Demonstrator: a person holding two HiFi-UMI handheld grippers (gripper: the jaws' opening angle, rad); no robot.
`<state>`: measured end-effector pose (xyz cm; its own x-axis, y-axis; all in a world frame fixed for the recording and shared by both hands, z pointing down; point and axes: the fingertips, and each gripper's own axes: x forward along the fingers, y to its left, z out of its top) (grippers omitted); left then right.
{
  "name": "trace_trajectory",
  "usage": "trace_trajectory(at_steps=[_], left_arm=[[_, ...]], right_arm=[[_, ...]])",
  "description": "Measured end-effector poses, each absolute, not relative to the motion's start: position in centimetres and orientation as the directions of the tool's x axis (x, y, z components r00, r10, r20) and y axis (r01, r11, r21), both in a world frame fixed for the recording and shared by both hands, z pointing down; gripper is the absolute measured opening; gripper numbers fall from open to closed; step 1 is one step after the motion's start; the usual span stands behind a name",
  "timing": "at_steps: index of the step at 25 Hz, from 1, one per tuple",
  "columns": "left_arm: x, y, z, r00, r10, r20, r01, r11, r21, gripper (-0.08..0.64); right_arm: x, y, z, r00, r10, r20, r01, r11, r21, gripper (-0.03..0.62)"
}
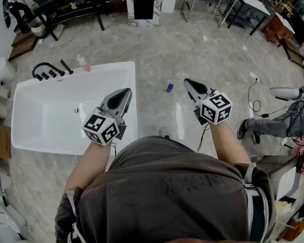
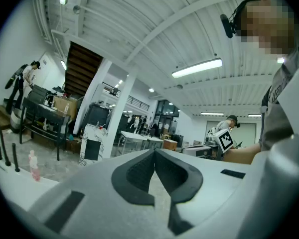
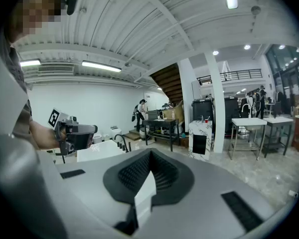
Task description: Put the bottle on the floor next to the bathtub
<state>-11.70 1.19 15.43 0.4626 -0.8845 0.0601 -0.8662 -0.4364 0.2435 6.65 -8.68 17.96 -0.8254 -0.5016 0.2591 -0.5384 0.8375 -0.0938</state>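
A small pink bottle (image 1: 82, 62) stands on the far rim of the white bathtub (image 1: 129, 80), beside a black faucet (image 1: 46, 71). The left gripper view shows the bottle (image 2: 34, 164) far off at the lower left. My left gripper (image 1: 126, 91) hovers over the tub's right rim, shut and empty, its tips meeting in its own view (image 2: 154, 151). My right gripper (image 1: 187, 81) is held over the marble floor to the right of the tub, also shut with nothing in it (image 3: 150, 152). Both grippers point away from the person, well short of the bottle.
A small blue object (image 1: 170, 87) lies on the floor between the two grippers. A marble-patterned pedestal (image 1: 144, 4) and dark tables (image 1: 66, 1) stand at the far side. Cables (image 1: 256, 103) and another person's legs (image 1: 273, 123) are at the right.
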Motion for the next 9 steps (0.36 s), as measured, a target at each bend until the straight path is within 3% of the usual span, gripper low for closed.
trace_trajectory(at_steps=[9], left_arm=[[-12.16, 1.20, 15.43, 0.460, -0.886, 0.060, -0.868, -0.434, 0.242, 0.005]], right_arm=[[6.19, -8.64, 18.09, -0.827, -0.497, 0.262, -0.535, 0.839, -0.096, -0.011]])
